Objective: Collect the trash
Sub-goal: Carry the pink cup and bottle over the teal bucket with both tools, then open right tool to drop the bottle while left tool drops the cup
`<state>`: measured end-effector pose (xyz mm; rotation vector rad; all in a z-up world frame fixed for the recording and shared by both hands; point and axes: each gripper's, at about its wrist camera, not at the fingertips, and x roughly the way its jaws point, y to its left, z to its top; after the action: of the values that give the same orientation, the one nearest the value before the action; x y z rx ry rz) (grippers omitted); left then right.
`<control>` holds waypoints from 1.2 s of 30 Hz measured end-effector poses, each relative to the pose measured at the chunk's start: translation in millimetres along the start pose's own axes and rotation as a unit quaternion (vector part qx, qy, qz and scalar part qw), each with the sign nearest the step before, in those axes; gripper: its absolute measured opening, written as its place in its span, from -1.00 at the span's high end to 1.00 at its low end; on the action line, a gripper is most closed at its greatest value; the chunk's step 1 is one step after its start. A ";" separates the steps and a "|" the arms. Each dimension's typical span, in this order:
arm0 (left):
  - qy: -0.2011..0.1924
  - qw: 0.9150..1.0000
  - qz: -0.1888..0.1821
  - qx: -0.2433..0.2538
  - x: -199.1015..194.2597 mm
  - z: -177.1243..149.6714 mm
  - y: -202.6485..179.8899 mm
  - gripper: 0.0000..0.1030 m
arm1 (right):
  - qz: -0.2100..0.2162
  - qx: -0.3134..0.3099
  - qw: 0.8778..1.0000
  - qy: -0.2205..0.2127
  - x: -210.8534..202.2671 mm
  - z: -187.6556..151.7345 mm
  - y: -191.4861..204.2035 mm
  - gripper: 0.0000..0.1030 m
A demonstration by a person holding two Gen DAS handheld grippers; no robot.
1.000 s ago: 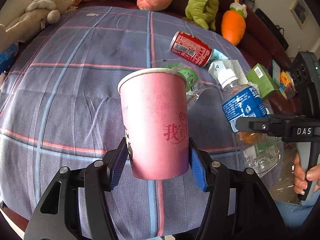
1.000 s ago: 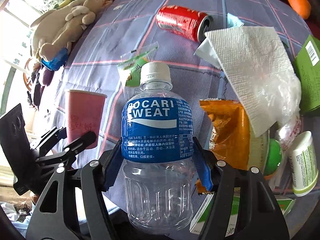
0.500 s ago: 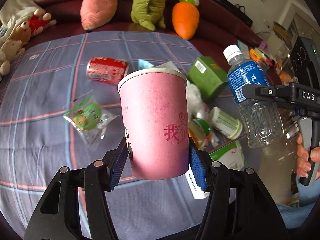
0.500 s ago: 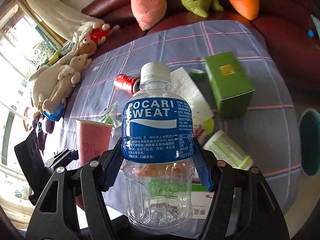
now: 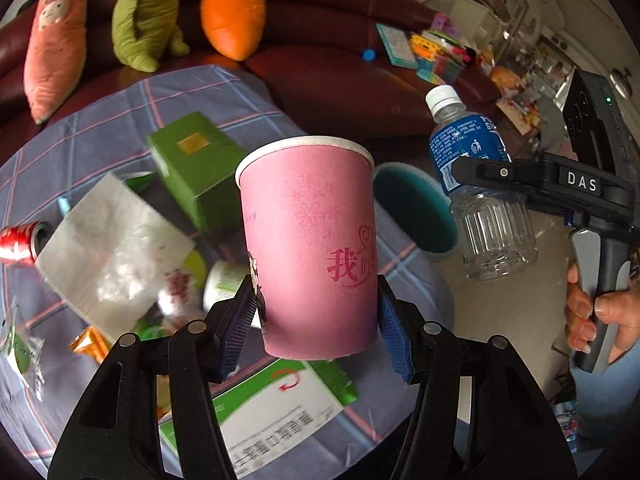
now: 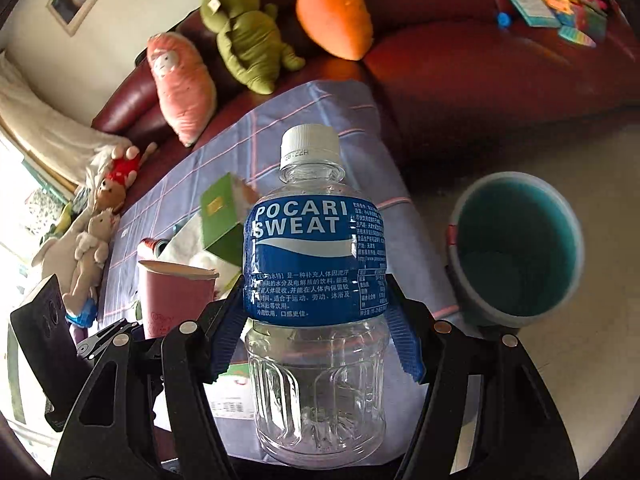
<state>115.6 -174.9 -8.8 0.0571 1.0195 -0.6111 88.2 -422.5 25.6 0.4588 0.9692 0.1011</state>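
Note:
My left gripper (image 5: 316, 328) is shut on a pink paper cup (image 5: 312, 240) and holds it upright above the table's right end. My right gripper (image 6: 316, 336) is shut on an empty Pocari Sweat bottle (image 6: 316, 272), also seen to the right in the left wrist view (image 5: 476, 184). A teal-lined bin (image 6: 516, 244) stands on the floor right of the table; in the left wrist view the bin (image 5: 416, 208) shows just behind the cup. The pink cup also shows in the right wrist view (image 6: 172, 300), to the left of the bottle.
On the plaid tablecloth (image 5: 120, 104) lie a green box (image 5: 196, 164), a white napkin (image 5: 108, 248), a red can (image 5: 16, 240), a small white bottle (image 5: 224, 284), wrappers and a green-white carton (image 5: 276, 412). Plush toys (image 6: 248, 36) sit on the dark red sofa (image 6: 480, 72).
Both grippers have swung right with their loads, away from the table's middle. The bin has come into view, now close beside the cup and the bottle.

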 end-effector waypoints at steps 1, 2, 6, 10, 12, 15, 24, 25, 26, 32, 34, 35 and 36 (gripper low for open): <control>0.008 1.000 -0.004 0.007 11.3 6.6 -8.8 -0.15 | -0.006 0.012 1.000 -0.004 -2.4 2.6 -17.4 -0.21; 0.015 1.000 -0.006 0.012 21.5 12.4 -18.0 -0.15 | -0.012 0.024 1.000 -0.007 -4.3 4.4 -34.7 -0.21; 0.039 0.999 -0.007 0.036 63.0 41.2 -53.8 -0.15 | -0.032 0.066 0.997 -0.015 -9.3 9.3 -99.7 -0.21; 0.062 0.996 -0.009 0.062 102.9 67.7 -83.9 -0.15 | -0.050 0.105 0.993 -0.015 -6.3 12.5 -151.9 -0.21; 0.071 0.995 -0.010 0.072 119.5 76.6 -94.2 -0.15 | -0.058 0.120 0.991 -0.011 0.9 16.7 -173.4 -0.21; 0.087 0.993 -0.016 0.074 145.1 88.7 -104.4 -0.15 | -0.067 0.136 0.988 0.002 19.1 24.8 -200.0 -0.21; 0.114 0.990 -0.016 0.079 203.0 118.8 -126.1 -0.15 | -0.080 0.164 0.983 0.034 66.5 32.9 -235.4 -0.29; 0.117 0.990 -0.017 0.079 208.2 120.4 -127.7 -0.15 | -0.079 0.166 0.982 0.037 68.8 31.8 -237.7 -0.29; 0.120 0.990 -0.018 0.079 210.7 119.6 -127.7 -0.15 | -0.077 0.168 0.982 0.039 70.1 30.9 -238.9 -0.29; 0.132 0.988 -0.019 0.076 222.4 115.6 -127.1 -0.15 | -0.079 0.173 0.981 0.035 64.1 27.5 -242.9 -0.30; 0.134 0.988 -0.019 0.079 223.6 113.7 -128.2 -0.15 | -0.085 0.174 0.981 0.031 60.4 27.1 -242.3 -0.34; 0.135 0.987 -0.019 0.080 223.6 111.6 -128.5 -0.15 | -0.088 0.175 0.980 0.029 57.3 25.7 -243.0 -0.39; 0.137 0.987 -0.018 0.082 225.6 111.7 -129.7 -0.15 | -0.091 0.175 0.980 0.028 53.8 24.1 -243.8 -0.40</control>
<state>221.7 -420.6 -101.6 0.2743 1.2357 -0.7335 109.4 -634.5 -106.7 0.6892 1.0837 -0.2276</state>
